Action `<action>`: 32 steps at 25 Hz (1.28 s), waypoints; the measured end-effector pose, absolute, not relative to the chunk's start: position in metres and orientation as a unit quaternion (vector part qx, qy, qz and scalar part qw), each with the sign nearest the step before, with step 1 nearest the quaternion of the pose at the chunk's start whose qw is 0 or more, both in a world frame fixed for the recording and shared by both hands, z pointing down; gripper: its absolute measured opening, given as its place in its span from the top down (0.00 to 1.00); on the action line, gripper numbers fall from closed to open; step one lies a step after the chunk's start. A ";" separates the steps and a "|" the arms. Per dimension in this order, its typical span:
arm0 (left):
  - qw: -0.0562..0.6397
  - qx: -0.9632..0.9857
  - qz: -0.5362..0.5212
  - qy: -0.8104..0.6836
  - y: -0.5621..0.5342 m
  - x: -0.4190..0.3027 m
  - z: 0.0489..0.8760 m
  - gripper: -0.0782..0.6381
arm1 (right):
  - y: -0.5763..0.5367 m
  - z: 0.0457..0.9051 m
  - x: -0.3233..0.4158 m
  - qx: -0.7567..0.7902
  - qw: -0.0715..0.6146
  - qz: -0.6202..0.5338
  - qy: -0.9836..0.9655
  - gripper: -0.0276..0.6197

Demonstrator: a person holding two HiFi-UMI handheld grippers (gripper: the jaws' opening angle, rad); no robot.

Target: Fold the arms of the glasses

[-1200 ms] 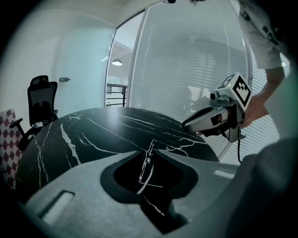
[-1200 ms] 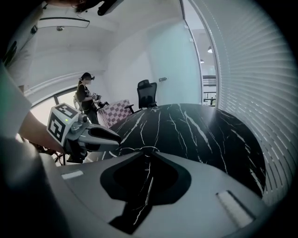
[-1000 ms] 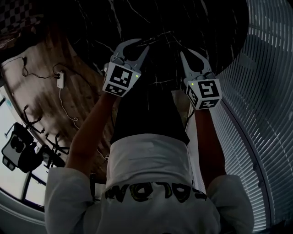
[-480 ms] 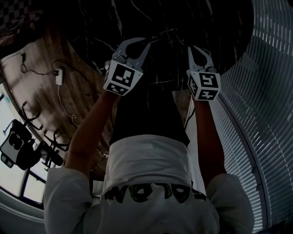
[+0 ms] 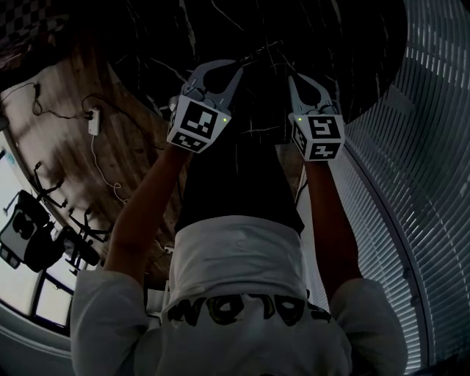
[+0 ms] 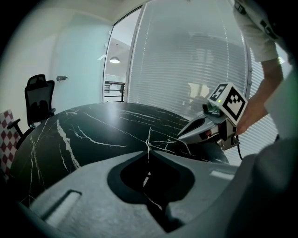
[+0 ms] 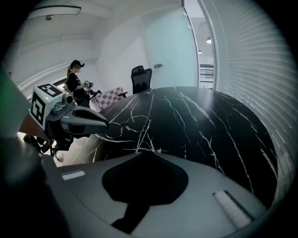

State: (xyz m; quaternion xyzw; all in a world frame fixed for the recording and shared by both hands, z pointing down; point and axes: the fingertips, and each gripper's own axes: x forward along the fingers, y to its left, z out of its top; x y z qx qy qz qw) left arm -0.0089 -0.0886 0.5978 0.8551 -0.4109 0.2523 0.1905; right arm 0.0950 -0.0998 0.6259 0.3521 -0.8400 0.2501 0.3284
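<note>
- Two tools meet at the glasses on the desk in the head view. The thin wire frame runs crosswise from the left tool toward the right tool.
- Left gripper view: jaws are clamped on the wire.
- Right gripper view: jaws have just closed, tips together. I cannot tell if they hold an arm.

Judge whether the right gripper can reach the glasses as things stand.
Probably yes: the right gripper, jaws just closed, seemingly empty, has its tips beside the wire glasses on the table; the left gripper pinches them from the other side, clear of it.
</note>
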 end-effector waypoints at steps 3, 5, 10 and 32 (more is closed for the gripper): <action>0.193 0.853 0.252 -0.413 -0.087 -0.008 0.598 0.88 | -0.096 0.625 0.087 0.344 0.325 0.252 -0.844 0.95; 0.195 0.852 0.251 -0.415 -0.086 -0.008 0.598 0.88 | -0.094 0.624 0.082 0.342 0.324 0.252 -0.846 0.95; 0.198 0.852 0.249 -0.416 -0.084 -0.008 0.596 0.88 | -0.090 0.623 0.070 0.330 0.320 0.253 -0.851 0.95; 0.219 0.856 0.231 -0.407 -0.072 0.014 0.595 0.88 | -0.083 0.616 0.032 0.297 0.312 0.244 -0.869 0.95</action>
